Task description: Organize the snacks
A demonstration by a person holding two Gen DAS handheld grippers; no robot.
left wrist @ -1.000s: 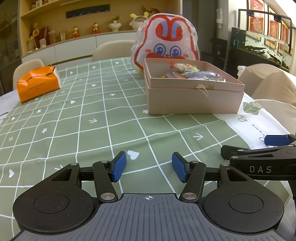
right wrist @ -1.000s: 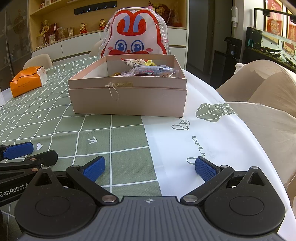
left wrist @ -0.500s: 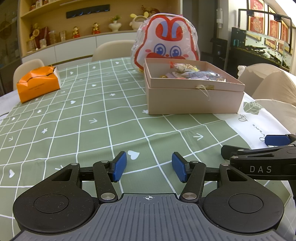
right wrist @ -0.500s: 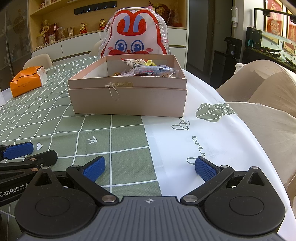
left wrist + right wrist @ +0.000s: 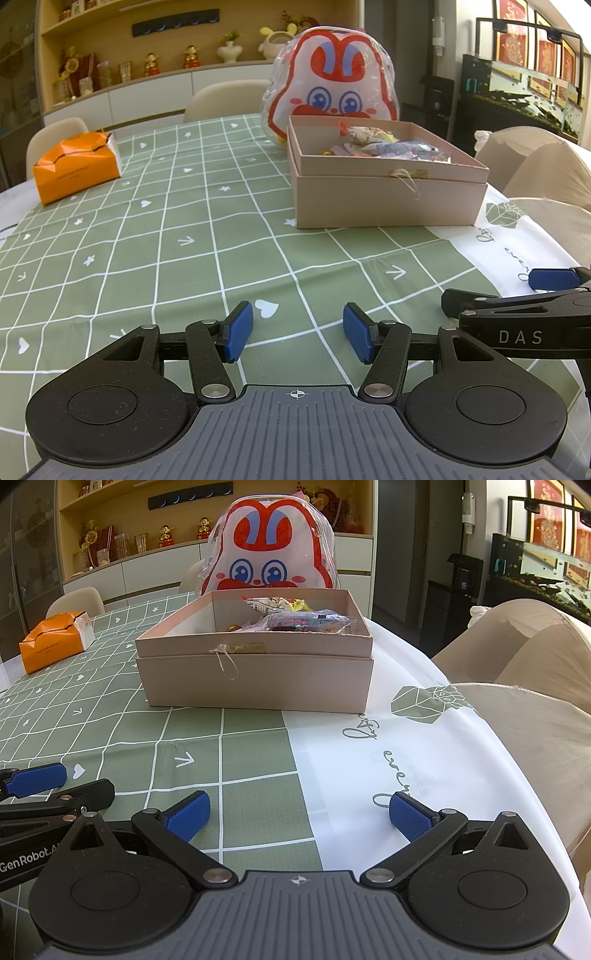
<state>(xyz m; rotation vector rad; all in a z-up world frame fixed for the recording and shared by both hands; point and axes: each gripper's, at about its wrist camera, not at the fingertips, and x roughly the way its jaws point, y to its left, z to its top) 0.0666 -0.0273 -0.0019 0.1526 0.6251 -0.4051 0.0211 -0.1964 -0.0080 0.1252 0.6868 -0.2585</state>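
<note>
An open beige cardboard box (image 5: pixel 388 201) (image 5: pixel 255 681) sits on the green checked tablecloth with several wrapped snacks (image 5: pixel 391 147) (image 5: pixel 295 618) inside. Behind it stands a clear bag with a red and white rabbit face (image 5: pixel 332 85) (image 5: pixel 271 550). My left gripper (image 5: pixel 298 332) hovers low over the cloth near the front edge, open, nothing between its blue pads. My right gripper (image 5: pixel 298 814) is beside it on the right, open wider and empty. Each gripper shows at the edge of the other's view.
An orange paper package (image 5: pixel 75 166) (image 5: pixel 55 642) lies at the far left of the table. Beige chairs (image 5: pixel 517 657) stand close on the right, more chairs (image 5: pixel 225 98) behind the table. The cloth's white border (image 5: pixel 406 746) runs along the right edge.
</note>
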